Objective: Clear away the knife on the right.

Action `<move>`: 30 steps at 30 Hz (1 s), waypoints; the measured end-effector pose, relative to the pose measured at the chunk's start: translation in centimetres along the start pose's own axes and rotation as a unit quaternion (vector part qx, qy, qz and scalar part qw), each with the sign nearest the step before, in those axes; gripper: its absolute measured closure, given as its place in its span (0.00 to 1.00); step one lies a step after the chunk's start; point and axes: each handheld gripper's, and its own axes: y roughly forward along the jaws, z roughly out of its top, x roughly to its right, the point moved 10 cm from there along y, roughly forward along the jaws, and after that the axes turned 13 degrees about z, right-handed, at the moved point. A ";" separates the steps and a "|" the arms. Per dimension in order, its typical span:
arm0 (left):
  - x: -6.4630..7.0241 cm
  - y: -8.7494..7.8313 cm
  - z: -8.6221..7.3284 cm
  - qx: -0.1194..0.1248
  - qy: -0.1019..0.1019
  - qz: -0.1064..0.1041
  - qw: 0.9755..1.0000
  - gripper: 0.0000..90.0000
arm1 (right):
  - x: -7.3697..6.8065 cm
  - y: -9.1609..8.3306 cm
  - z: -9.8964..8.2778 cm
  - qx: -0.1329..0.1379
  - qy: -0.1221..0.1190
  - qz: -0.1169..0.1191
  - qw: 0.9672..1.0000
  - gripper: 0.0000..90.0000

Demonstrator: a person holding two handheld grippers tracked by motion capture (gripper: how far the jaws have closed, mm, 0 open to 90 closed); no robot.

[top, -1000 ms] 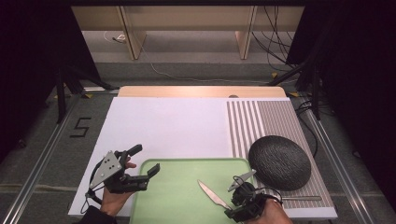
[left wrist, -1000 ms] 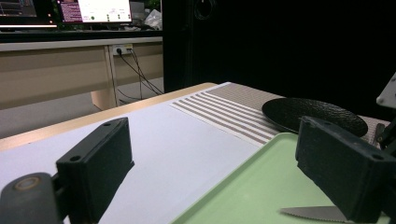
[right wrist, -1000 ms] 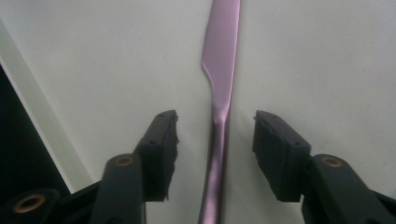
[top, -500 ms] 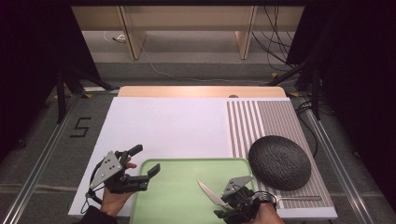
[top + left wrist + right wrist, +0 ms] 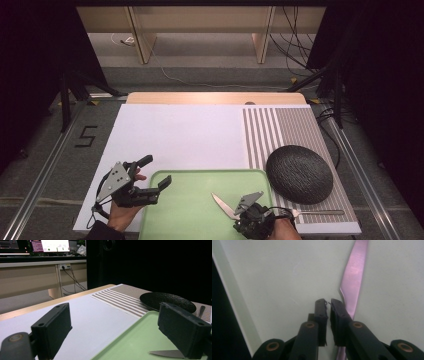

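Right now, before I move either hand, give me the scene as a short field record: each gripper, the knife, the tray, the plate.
left gripper: jaws wide open, nothing between them, over the tray's left edge
right gripper: jaws have just been closing, now nearly together; nothing visible between the tips
knife: on the tray, blade pointing away; it runs beside and under the right jaw, grip cannot be confirmed
tray: green, at the near table edge
plate: dark, round, on the striped mat, right of the tray

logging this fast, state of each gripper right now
left gripper: open, empty
right gripper: jaws just closing, near shut, knife beside them, not between
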 end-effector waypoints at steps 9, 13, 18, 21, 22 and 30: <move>0.0 0.0 0.0 0.000 -0.002 0.001 1.000 0.13 | 0.6 0.2 -0.7 -0.030 -0.007 -0.029 0.999 1.00; 0.0 0.0 0.0 0.000 -0.002 0.001 1.000 0.13 | 0.5 0.3 -0.8 -0.032 -0.007 -0.031 0.999 1.00; -0.1 0.0 0.0 0.000 -0.002 0.001 1.000 0.13 | 0.7 0.1 -0.9 -0.040 -0.010 -0.037 0.998 1.00; -0.1 0.0 0.0 -0.002 -0.001 0.003 1.000 0.13 | 0.9 0.0 -1.0 -0.042 -0.010 -0.041 0.998 1.00; -0.1 0.0 0.0 -0.001 -0.001 0.003 1.000 0.13 | 0.9 0.0 -1.0 -0.039 -0.002 -0.043 0.998 1.00; -0.1 0.0 0.0 -0.001 -0.002 0.004 1.000 0.13 | 1.7 -0.7 -1.6 -0.044 0.011 -0.055 0.997 1.00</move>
